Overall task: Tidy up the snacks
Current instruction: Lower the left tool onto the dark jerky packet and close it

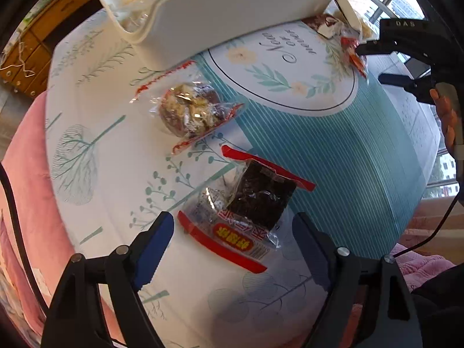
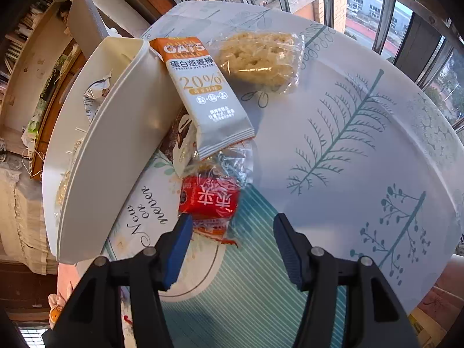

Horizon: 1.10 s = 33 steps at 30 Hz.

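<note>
1. Left tool [image 1: 232, 240] gapes wide, empty, over a dark brownie packet [image 1: 246, 203] near the desk's [image 1: 87, 203] edge.
2. Right tool [image 2: 232, 240] likewise spread, unloaded, just short of a red snack packet [image 2: 209, 198].
3. White bin [image 2: 116, 133] stands beside it, touching an oat bar [image 2: 203, 92].

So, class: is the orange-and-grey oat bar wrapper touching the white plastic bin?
Touching. In the right wrist view the orange-and-grey oat bar wrapper leans its left edge against the white plastic bin, with no gap between them.
</note>
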Motion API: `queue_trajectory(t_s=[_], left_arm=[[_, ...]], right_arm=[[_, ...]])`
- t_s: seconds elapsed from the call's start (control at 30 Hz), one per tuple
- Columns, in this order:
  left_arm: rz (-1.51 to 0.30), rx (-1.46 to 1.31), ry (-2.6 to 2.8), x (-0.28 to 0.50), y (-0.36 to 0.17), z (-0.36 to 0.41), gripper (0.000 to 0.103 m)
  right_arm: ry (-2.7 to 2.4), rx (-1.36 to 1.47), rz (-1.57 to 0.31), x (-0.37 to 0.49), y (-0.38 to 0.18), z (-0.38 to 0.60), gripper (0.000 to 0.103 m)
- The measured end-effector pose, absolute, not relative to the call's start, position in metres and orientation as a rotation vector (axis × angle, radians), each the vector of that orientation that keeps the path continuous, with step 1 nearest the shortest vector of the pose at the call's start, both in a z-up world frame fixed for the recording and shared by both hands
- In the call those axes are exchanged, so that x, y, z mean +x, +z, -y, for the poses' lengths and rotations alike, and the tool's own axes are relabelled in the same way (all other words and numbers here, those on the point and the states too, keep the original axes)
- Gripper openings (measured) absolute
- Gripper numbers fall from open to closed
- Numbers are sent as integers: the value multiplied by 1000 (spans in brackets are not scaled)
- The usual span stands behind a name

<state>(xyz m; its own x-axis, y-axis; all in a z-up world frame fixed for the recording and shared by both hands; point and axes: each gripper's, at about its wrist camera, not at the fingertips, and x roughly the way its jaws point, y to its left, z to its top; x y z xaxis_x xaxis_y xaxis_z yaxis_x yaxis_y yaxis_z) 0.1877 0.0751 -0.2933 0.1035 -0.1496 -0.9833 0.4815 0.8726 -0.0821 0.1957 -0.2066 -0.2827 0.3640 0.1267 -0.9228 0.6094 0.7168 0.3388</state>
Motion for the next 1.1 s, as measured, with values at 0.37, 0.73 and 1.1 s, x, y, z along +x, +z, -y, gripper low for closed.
queue_trajectory(t_s=[0.37, 0.73, 1.1], left_arm=[[-1404, 292, -502, 200, -312, -65, 75], [-1364, 299, -528, 209, -310, -66, 68], [-1341, 263, -539, 211, -303, -65, 52]], right_arm=[[-366, 736, -1134, 218, -284, 194, 58], [-422, 723, -1138, 232, -285, 197, 60], [-480, 629, -1165, 238, -283, 190, 45]])
